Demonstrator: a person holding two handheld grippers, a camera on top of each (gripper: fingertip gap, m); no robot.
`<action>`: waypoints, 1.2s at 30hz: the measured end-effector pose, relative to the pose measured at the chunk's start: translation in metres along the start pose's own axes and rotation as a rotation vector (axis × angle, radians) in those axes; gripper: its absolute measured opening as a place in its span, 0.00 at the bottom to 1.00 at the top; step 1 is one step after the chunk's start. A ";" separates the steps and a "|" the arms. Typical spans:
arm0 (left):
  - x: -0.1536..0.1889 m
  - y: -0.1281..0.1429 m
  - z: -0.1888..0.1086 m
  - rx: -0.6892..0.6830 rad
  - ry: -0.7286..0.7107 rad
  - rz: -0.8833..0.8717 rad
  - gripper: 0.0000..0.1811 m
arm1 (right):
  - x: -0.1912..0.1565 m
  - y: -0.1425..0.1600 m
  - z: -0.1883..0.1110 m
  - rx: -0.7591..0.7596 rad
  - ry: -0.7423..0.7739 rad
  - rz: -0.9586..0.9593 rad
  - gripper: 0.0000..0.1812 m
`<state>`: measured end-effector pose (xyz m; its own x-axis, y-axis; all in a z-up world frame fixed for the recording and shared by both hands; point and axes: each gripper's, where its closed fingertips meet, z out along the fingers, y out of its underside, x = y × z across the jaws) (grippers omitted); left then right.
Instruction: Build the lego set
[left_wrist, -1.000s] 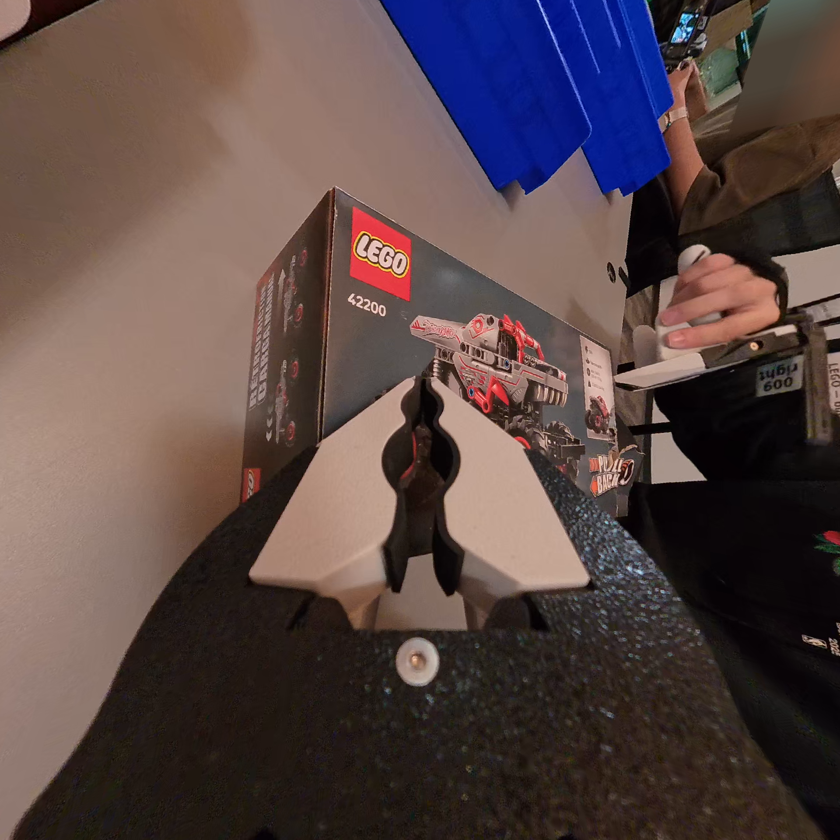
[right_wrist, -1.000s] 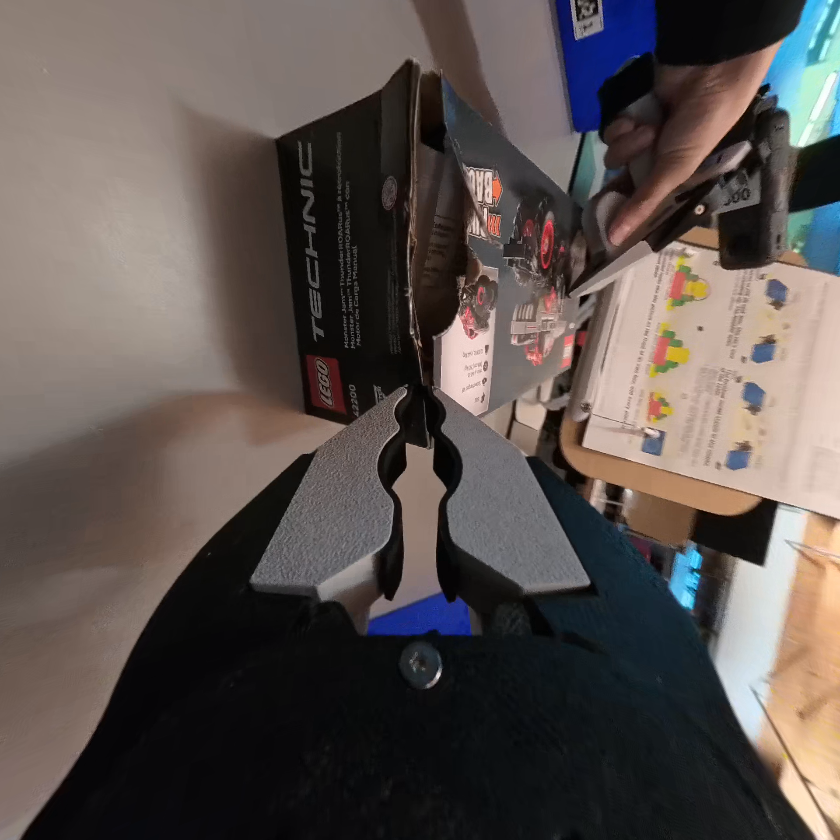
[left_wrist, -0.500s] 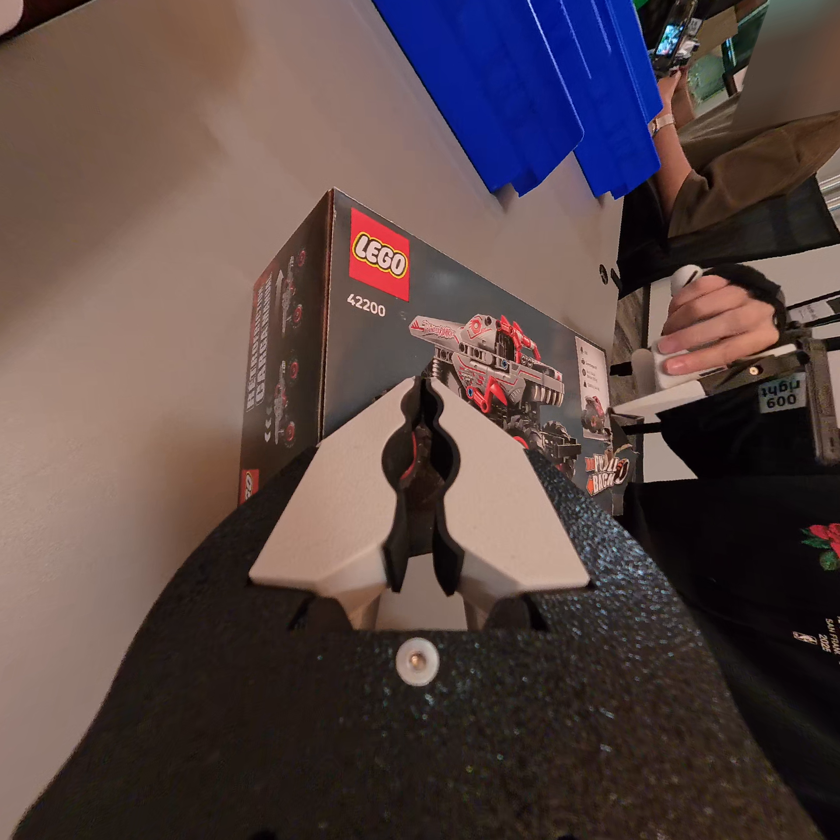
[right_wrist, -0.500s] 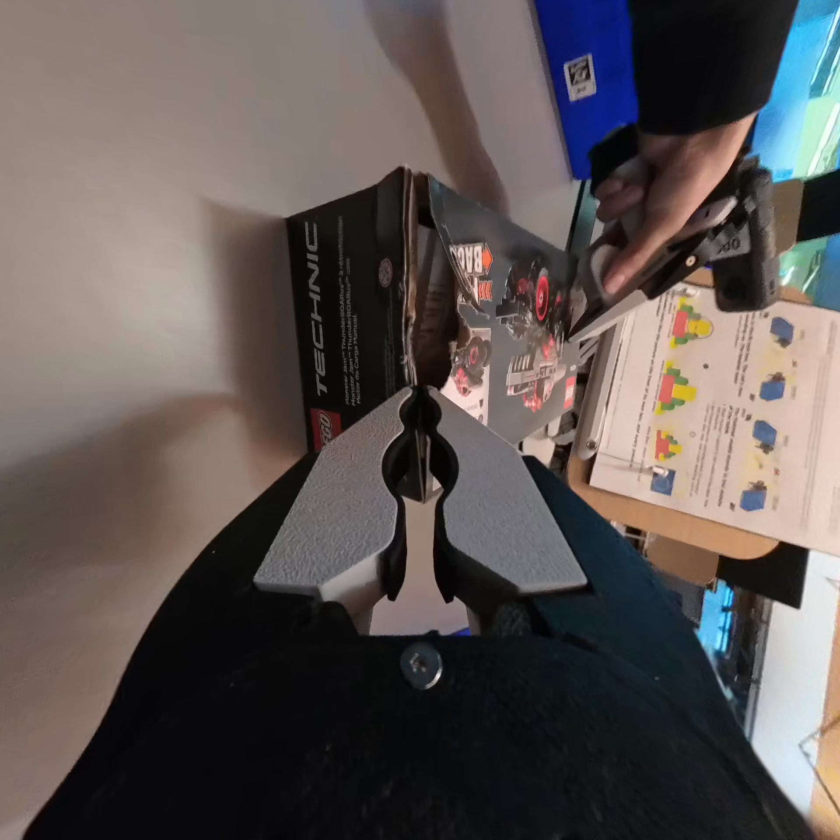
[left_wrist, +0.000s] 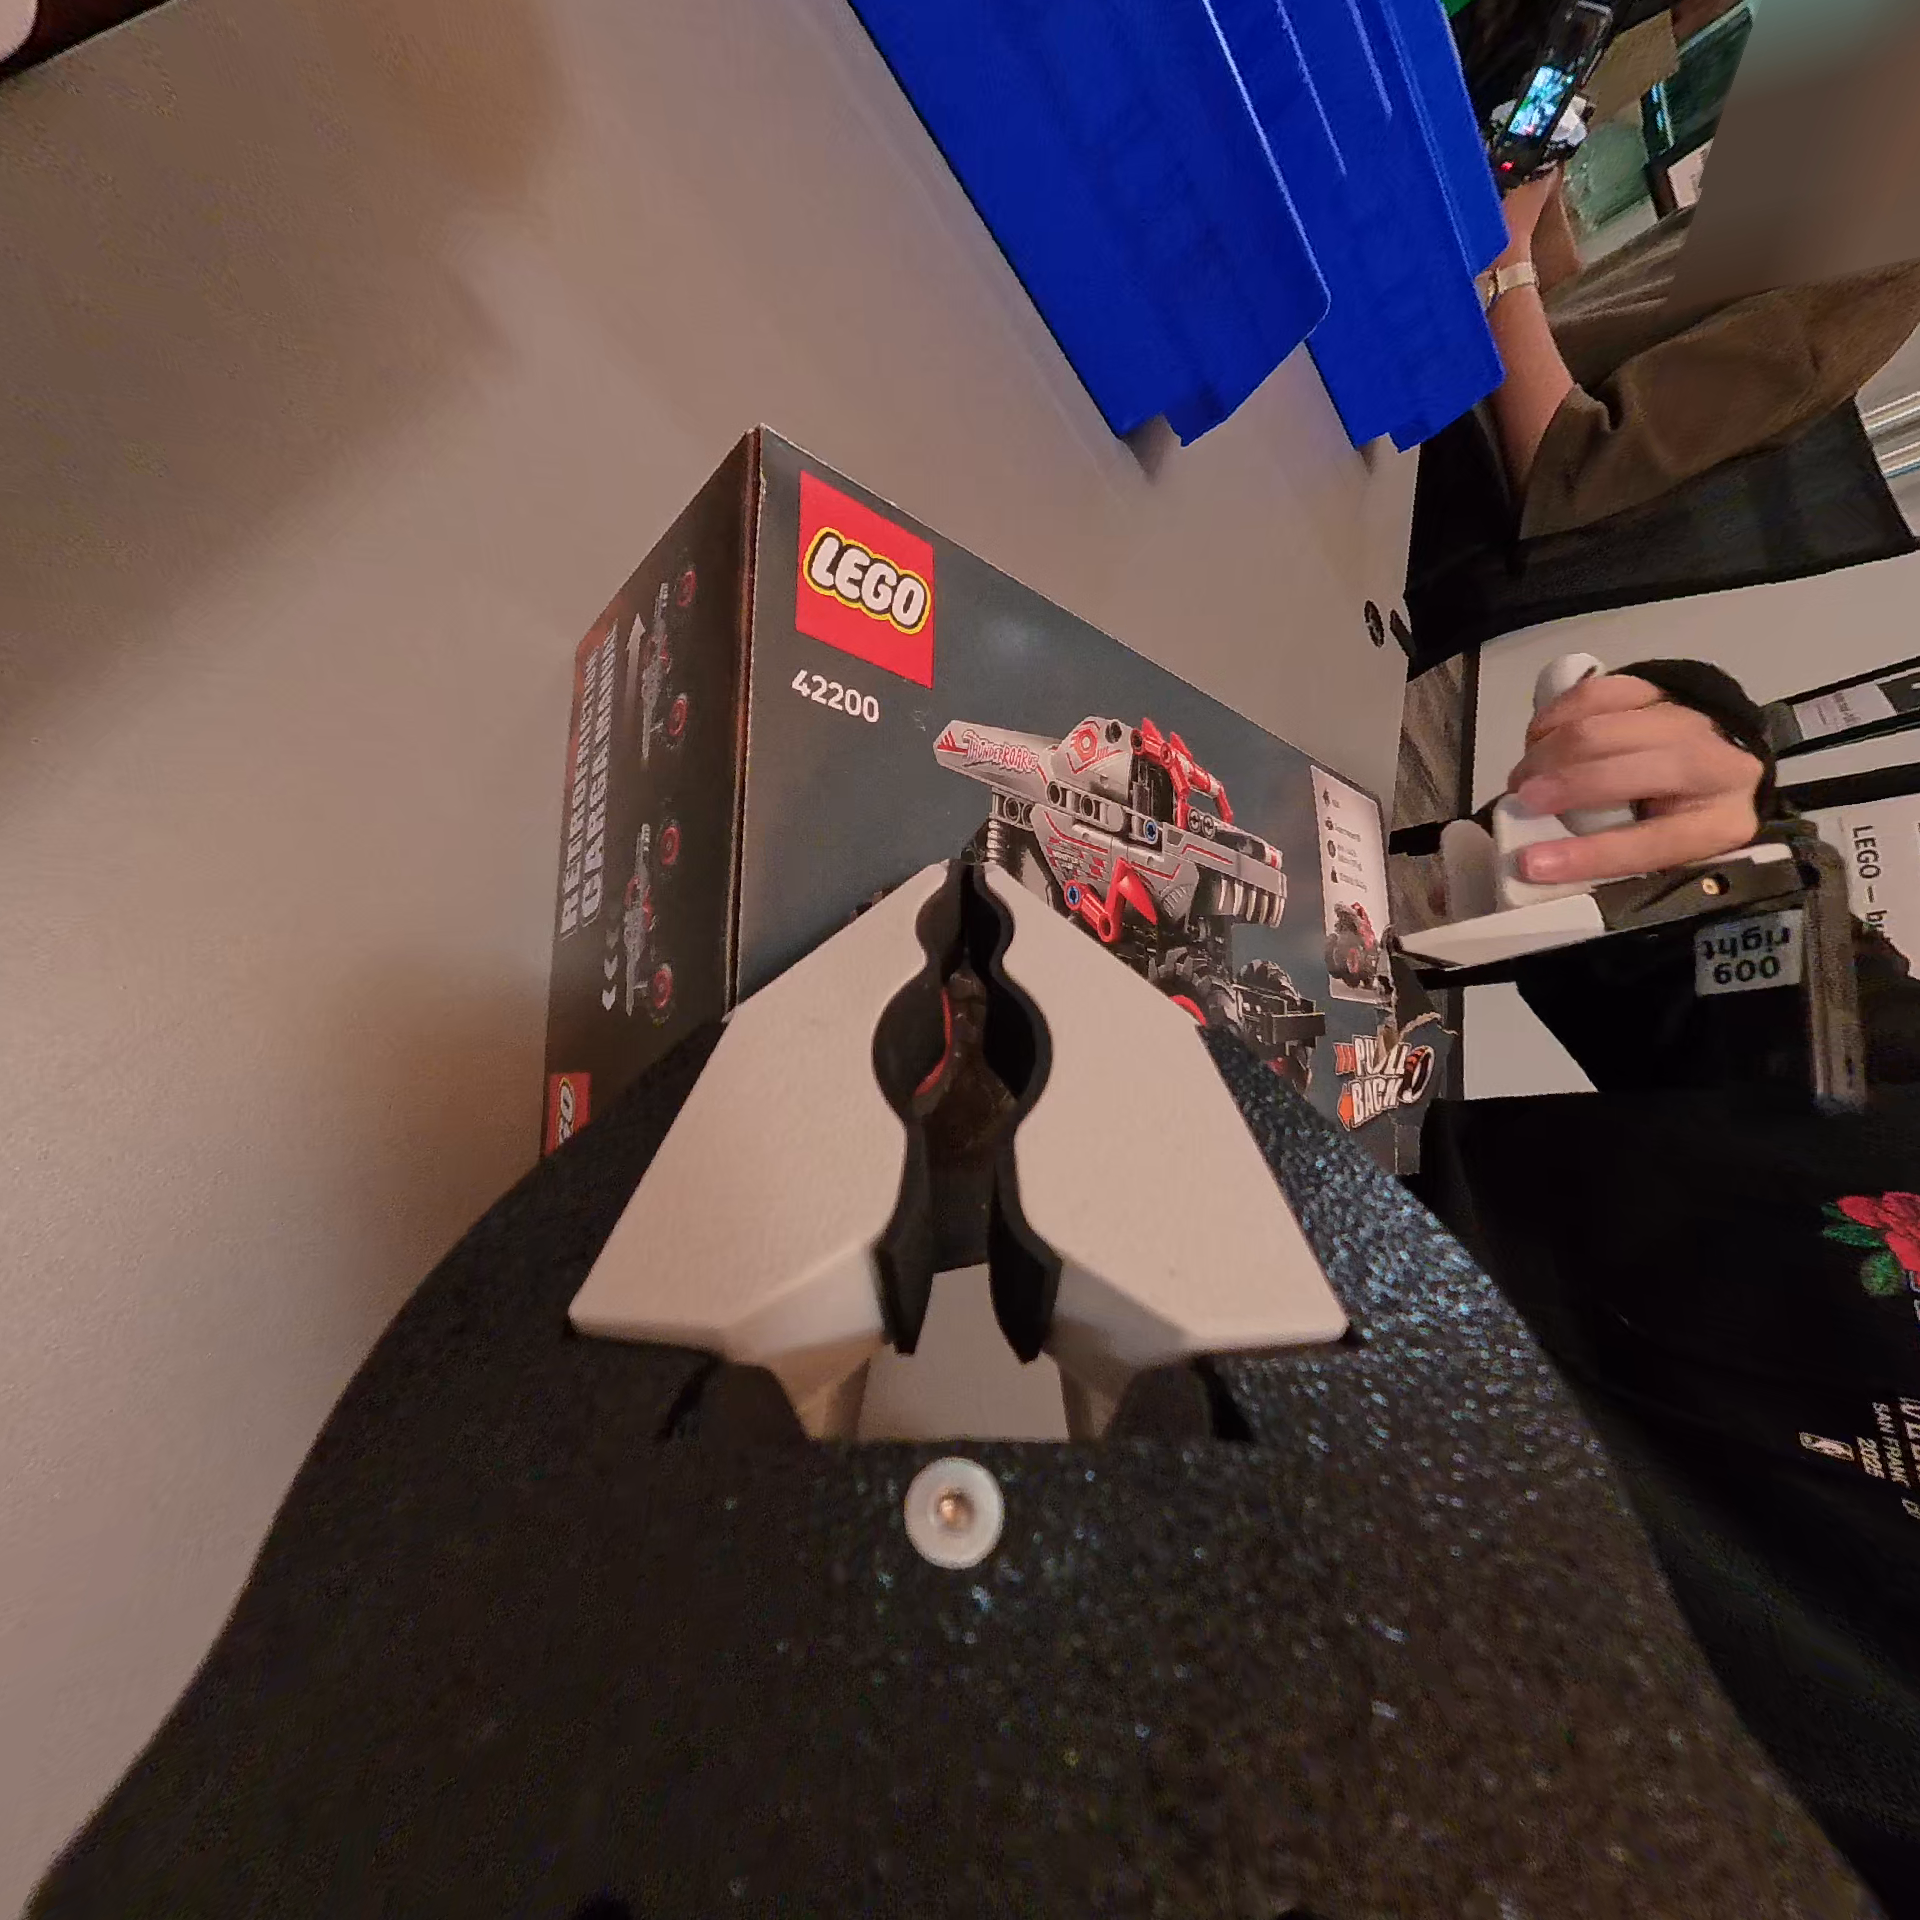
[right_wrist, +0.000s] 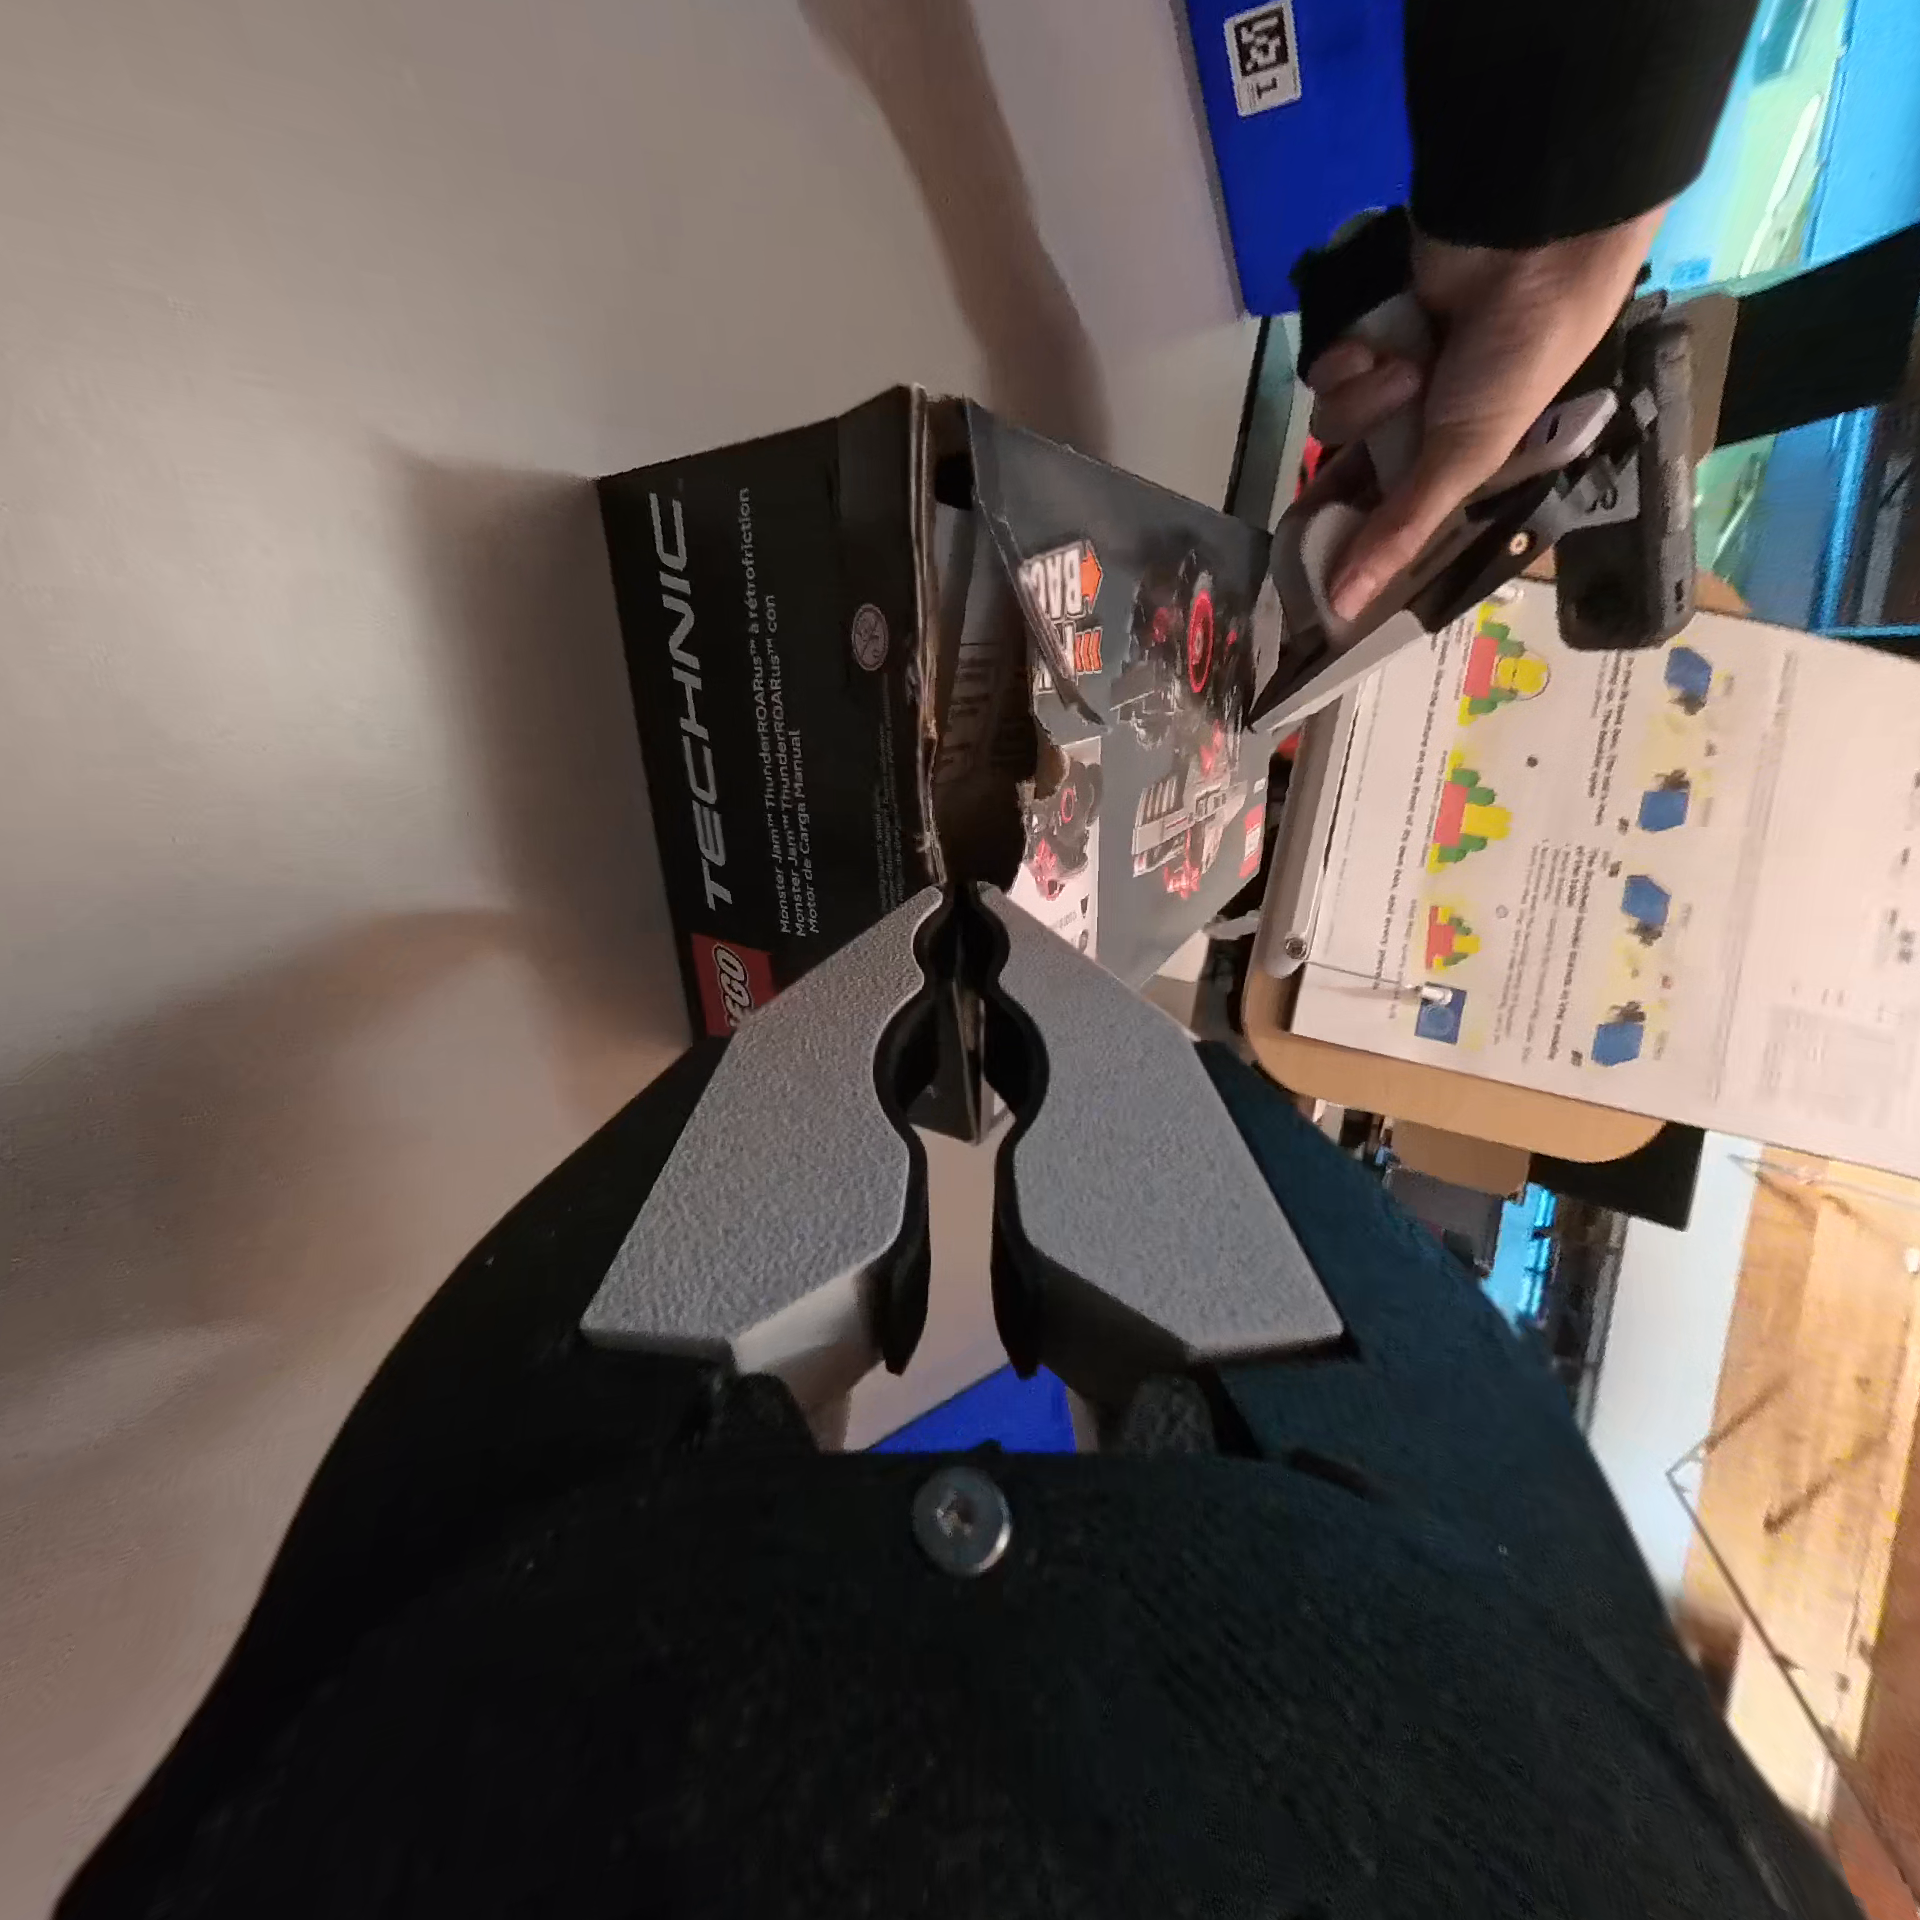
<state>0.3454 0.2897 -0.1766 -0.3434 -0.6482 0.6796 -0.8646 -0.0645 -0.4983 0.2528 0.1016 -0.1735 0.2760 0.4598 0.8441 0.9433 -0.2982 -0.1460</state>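
Note:
A dark Lego box (left_wrist: 862, 790) with a picture of a red and grey truck stands on the white table (left_wrist: 312, 520). My left gripper (left_wrist: 966, 878) is shut on the box's near edge. In the right wrist view it (right_wrist: 1262, 717) pinches the far corner of the front panel. The box (right_wrist: 748, 727) is torn open at its end, with ragged cardboard along the seam. My right gripper (right_wrist: 958, 899) is shut on the loose end flap (right_wrist: 961, 1081). It also shows in the left wrist view (left_wrist: 1403, 945) at the box's right end. What is inside the box is hidden.
Blue bins (left_wrist: 1195, 208) lie on the table beyond the box. A clipboard with a printed sheet of brick pictures (right_wrist: 1558, 852) sits past the table edge. Another person (left_wrist: 1714, 364) is in the background.
The right gripper has drawn back with the flap, which now sits deeper between its jaws, and the torn end gapes wider. The left gripper keeps its hold, hardly moving.

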 end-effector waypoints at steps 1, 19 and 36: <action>0.000 0.000 0.000 0.001 0.000 0.001 0.00 | 0.000 -0.001 0.000 0.012 0.004 0.003 0.00; 0.001 0.000 0.001 -0.004 0.004 0.001 0.00 | -0.013 0.011 0.008 -0.049 -0.180 0.152 0.10; 0.002 0.001 0.004 -0.020 0.004 -0.010 0.00 | -0.005 0.042 0.021 0.099 -0.108 0.155 0.10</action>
<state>0.3451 0.2855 -0.1775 -0.3362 -0.6447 0.6866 -0.8751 -0.0556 -0.4807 0.2947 0.1042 -0.1943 0.4320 0.5036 0.7481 0.9002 -0.2907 -0.3242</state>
